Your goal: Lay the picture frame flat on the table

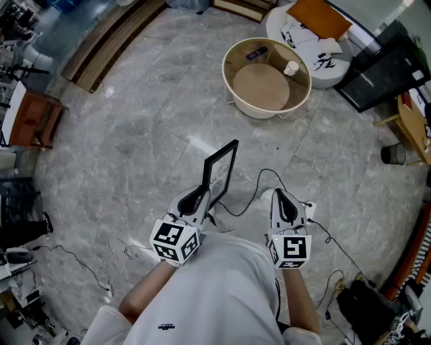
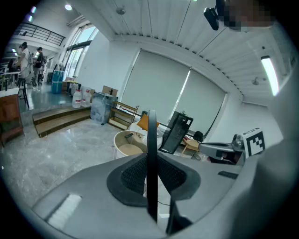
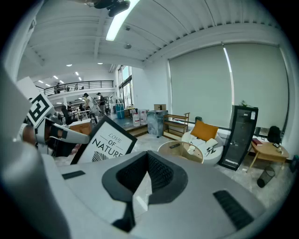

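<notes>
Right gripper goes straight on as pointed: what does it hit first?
Probably the round table, across the floor; depth is unclear. The picture frame lies off to the right gripper's left.

left gripper (image 1: 201, 197) holds picture frame (image 1: 221, 172) upright over floor (image 1: 135, 135), right gripper (image 1: 282, 199) near it, round worktop (image 1: 236, 54) well apart

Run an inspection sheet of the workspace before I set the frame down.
Surface: round table, middle bare.
Job's things: frame upright in the air, short of the table.
Clutter: remote and cup by the table's rim.
Grippers: left gripper jaws shut on the frame's edge; right gripper jaws together, empty.
Cables: black cable on the floor below the grippers.
Surroundings: stone floor, white seat with orange cushion.
</notes>
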